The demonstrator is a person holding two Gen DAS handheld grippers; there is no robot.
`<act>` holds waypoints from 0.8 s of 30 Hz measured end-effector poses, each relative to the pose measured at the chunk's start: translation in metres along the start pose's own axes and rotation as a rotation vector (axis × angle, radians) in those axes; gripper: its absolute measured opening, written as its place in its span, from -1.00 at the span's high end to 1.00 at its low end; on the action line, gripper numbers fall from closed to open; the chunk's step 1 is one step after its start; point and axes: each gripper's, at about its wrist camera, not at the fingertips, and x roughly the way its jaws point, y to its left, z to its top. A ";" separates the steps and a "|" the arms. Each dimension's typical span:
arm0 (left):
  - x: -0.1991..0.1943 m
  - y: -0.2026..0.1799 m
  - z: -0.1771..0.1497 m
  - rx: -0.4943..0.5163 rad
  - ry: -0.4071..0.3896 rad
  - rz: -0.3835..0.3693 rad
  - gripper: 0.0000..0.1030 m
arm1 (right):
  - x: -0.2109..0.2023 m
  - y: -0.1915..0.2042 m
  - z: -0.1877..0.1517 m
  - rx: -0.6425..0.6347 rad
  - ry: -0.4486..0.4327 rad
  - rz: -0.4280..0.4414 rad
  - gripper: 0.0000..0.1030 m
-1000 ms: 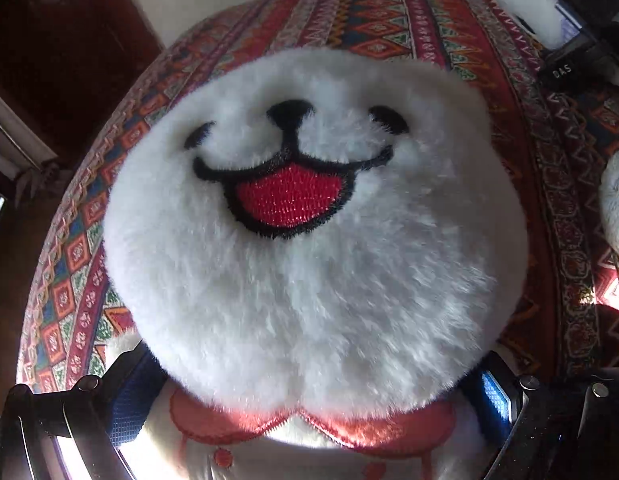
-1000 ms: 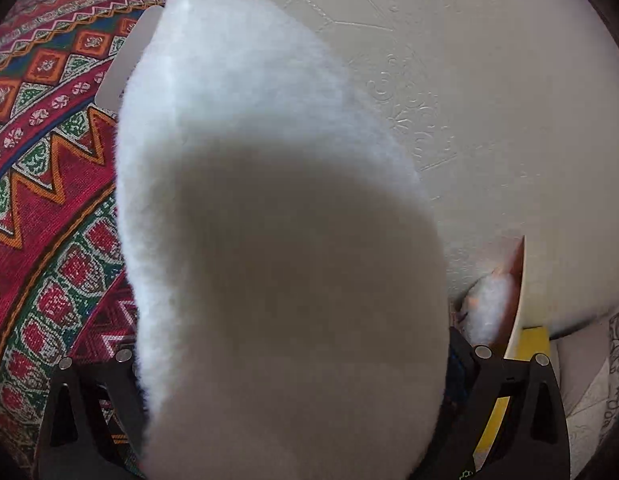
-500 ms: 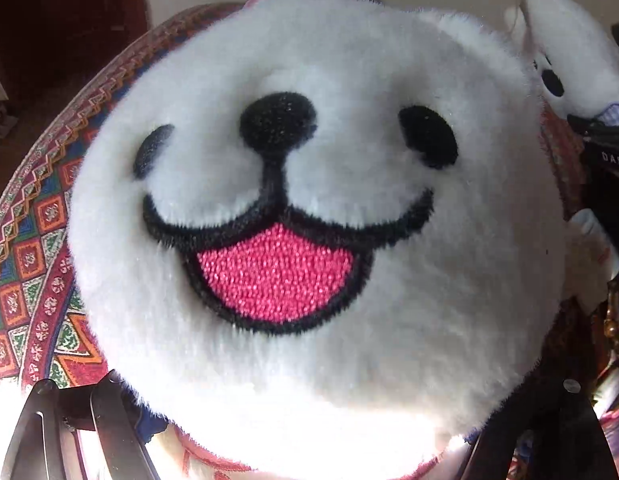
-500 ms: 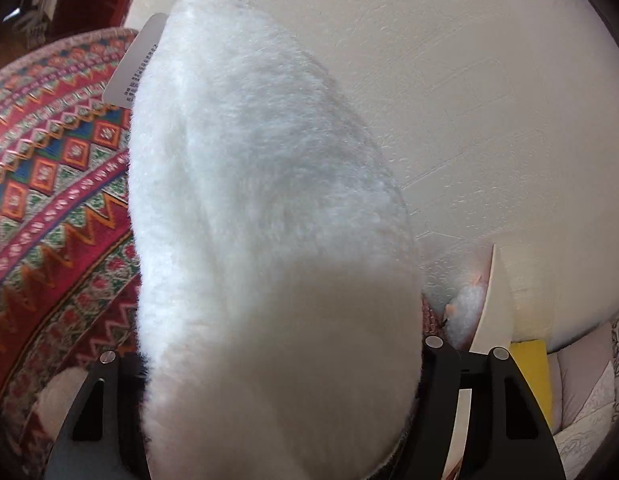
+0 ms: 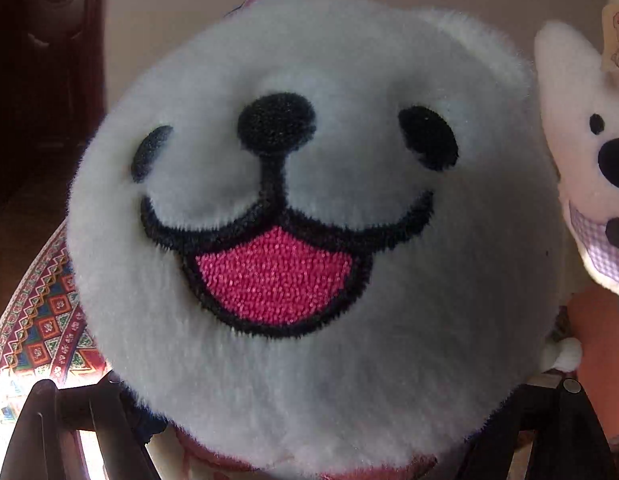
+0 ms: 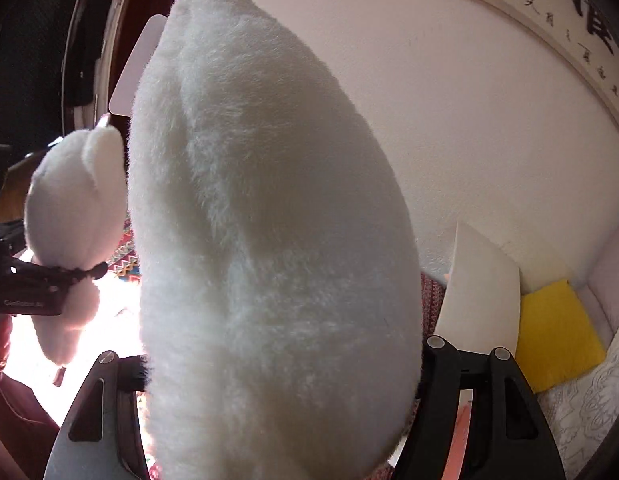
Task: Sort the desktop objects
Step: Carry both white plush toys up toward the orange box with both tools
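Observation:
A white plush dog (image 5: 293, 208) with black eyes, a smiling mouth and a pink tongue fills the left wrist view. My left gripper (image 5: 317, 408) is shut on its neck, above a red collar. A second white plush (image 5: 589, 168) with a purple gingham patch shows at the right edge. In the right wrist view that second plush (image 6: 261, 220) is seen from behind, with my right gripper (image 6: 277, 364) shut on its lower part. To the left, the smiling plush's back (image 6: 73, 196) hangs in the left gripper (image 6: 29, 280). Both toys are held up in the air, close side by side.
A patterned red cloth (image 5: 41, 320) covers the table down at the left. A dark wooden door (image 5: 45, 80) stands behind it. A pale wall (image 6: 489, 120) is ahead, with a white panel (image 6: 481, 292) and a yellow cushion (image 6: 557, 332) at the lower right.
Both grippers have lifted and tilted up with their plush toys, so the table has dropped out of view. The two toys have come close together, each now showing in the other's view.

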 end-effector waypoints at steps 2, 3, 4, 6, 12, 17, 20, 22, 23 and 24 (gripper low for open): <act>-0.021 -0.034 -0.010 0.031 -0.011 -0.052 -0.69 | -0.038 -0.011 -0.021 0.032 -0.025 -0.003 -0.41; -0.031 -0.051 -0.015 0.049 -0.016 -0.079 -0.69 | -0.058 -0.017 -0.032 0.048 -0.038 -0.004 -0.41; -0.040 -0.068 -0.019 0.067 -0.021 -0.101 -0.69 | -0.076 -0.022 -0.043 0.064 -0.051 -0.008 -0.42; -0.058 -0.102 -0.025 0.104 -0.033 -0.140 -0.69 | -0.111 -0.034 -0.065 0.095 -0.078 -0.029 -0.42; -0.093 -0.209 -0.039 0.243 -0.059 -0.249 -0.70 | -0.190 -0.074 -0.139 0.191 -0.124 -0.117 -0.43; -0.100 -0.299 -0.051 0.364 -0.048 -0.330 -0.70 | -0.240 -0.111 -0.200 0.282 -0.138 -0.209 -0.44; -0.097 -0.351 -0.057 0.429 -0.034 -0.383 -0.70 | -0.307 -0.150 -0.248 0.350 -0.137 -0.272 -0.45; -0.092 -0.385 -0.060 0.468 -0.025 -0.418 -0.70 | -0.365 -0.183 -0.279 0.400 -0.131 -0.312 -0.45; -0.089 -0.402 -0.061 0.486 -0.020 -0.434 -0.70 | -0.381 -0.196 -0.290 0.422 -0.125 -0.329 -0.45; -0.085 -0.417 -0.061 0.502 -0.014 -0.448 -0.70 | -0.395 -0.210 -0.300 0.443 -0.119 -0.346 -0.45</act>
